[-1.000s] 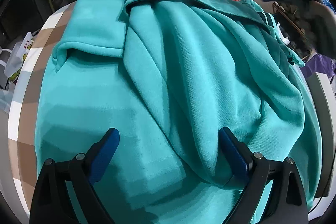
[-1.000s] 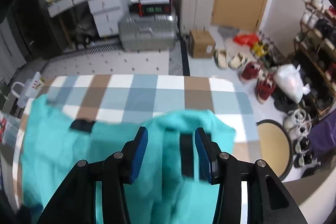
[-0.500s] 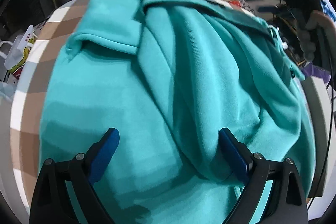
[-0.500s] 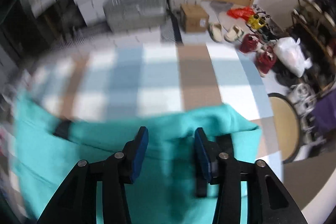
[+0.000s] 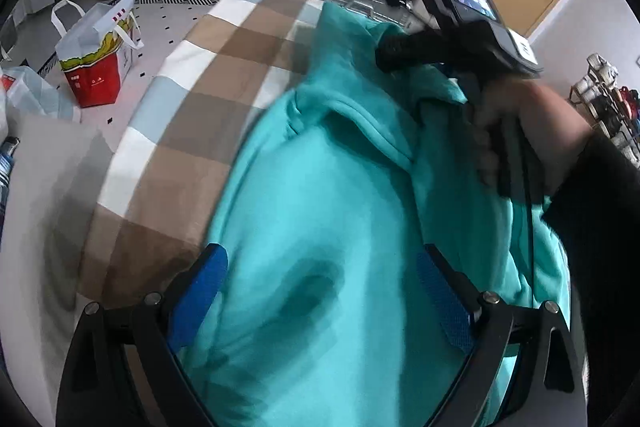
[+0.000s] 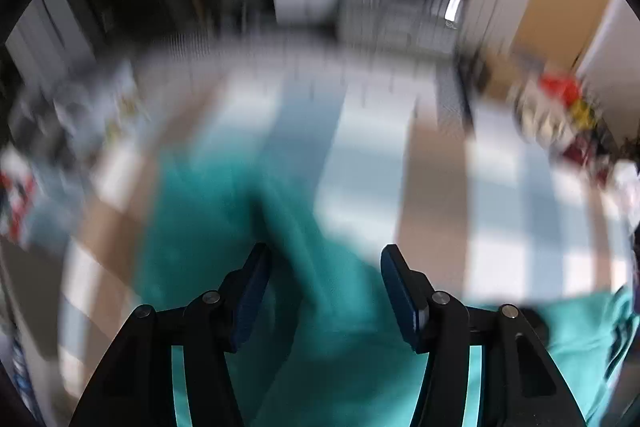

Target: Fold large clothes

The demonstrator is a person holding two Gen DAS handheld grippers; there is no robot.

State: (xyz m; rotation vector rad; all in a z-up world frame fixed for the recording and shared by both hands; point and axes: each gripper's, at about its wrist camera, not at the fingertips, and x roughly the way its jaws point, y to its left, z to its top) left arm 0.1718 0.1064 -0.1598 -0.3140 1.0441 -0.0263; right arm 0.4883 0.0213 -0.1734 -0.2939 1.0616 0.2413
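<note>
The teal garment (image 5: 320,219) is seen bunched on the checked tablecloth (image 5: 192,115), its near hem cut off at 6 o'clock and its right side hidden behind a hand (image 5: 516,131) at 3 o'clock. The right wrist view is blurred, so folds cannot be made out. The left gripper (image 5: 320,291) is held with jaws wide apart over the cloth; the right gripper (image 6: 324,291) is likewise parted, gripping nothing. Bare tablecloth is left at 10 o'clock, with a paper bag (image 5: 98,63) beyond the edge.

The right hand-held gripper (image 6: 324,287) has opened, releasing the teal garment (image 5: 340,227).
</note>
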